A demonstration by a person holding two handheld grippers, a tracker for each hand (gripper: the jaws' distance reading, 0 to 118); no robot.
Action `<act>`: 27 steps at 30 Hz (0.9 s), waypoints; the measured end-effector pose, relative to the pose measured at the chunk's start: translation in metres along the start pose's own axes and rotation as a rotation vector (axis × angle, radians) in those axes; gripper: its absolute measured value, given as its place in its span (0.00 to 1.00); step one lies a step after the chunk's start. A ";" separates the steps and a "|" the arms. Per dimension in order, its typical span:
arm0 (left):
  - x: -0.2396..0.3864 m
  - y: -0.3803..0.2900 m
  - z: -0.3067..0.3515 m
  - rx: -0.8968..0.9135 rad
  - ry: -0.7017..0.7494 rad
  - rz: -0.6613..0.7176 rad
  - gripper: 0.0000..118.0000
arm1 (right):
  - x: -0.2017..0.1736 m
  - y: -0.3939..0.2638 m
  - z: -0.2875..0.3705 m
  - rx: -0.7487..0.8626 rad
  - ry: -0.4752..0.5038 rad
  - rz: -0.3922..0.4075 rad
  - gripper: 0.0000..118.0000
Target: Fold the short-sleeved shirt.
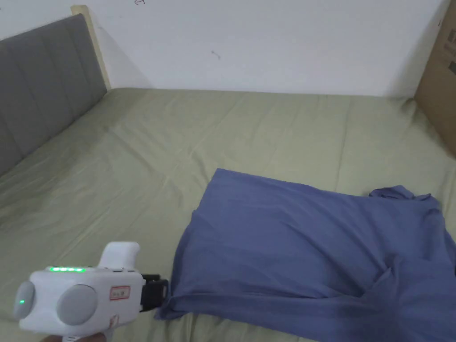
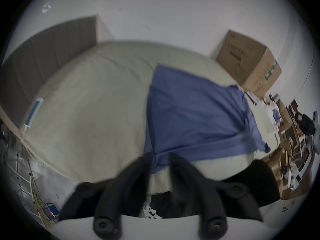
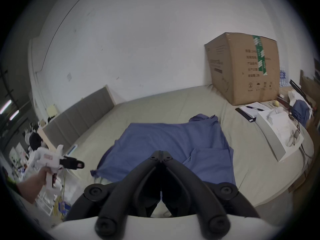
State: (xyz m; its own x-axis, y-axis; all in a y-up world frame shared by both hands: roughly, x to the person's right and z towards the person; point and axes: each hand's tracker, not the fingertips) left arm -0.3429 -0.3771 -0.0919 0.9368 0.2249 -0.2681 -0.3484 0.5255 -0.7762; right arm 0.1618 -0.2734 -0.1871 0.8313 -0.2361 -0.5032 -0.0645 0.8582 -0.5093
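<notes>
Head view, blue shirt (image 1: 303, 249) spread, rumpled

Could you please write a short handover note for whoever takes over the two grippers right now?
Left gripper: jaws open, at the near bottom corner of the blue short-sleeved cotton shirt, not clamped.
Right gripper: jaws together, over the shirt's near edge; a grip on cloth cannot be confirmed.
The shirt lies spread on the olive-green bed sheet, hem toward the grey padded headboard; the near sleeve looks tucked over.
Left: all main folds.
</notes>
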 end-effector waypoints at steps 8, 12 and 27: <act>-0.006 -0.011 -0.061 -0.100 0.069 -0.009 0.95 | 0.001 -0.021 -0.027 -0.127 -0.005 0.006 0.00; 0.001 -0.018 -0.062 -0.015 0.064 -0.129 0.36 | 0.010 -0.027 -0.037 -0.159 -0.029 -0.032 0.00; 0.018 -0.029 -0.036 0.118 0.055 -0.088 0.05 | 0.151 -0.078 -0.073 -0.508 -0.279 -0.243 1.00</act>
State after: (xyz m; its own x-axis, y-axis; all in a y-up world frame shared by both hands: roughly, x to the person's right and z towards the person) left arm -0.3149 -0.4182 -0.0950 0.9632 0.1297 -0.2353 -0.2630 0.6346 -0.7267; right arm 0.2521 -0.4088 -0.2744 0.9635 -0.2105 -0.1652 -0.0529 0.4553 -0.8888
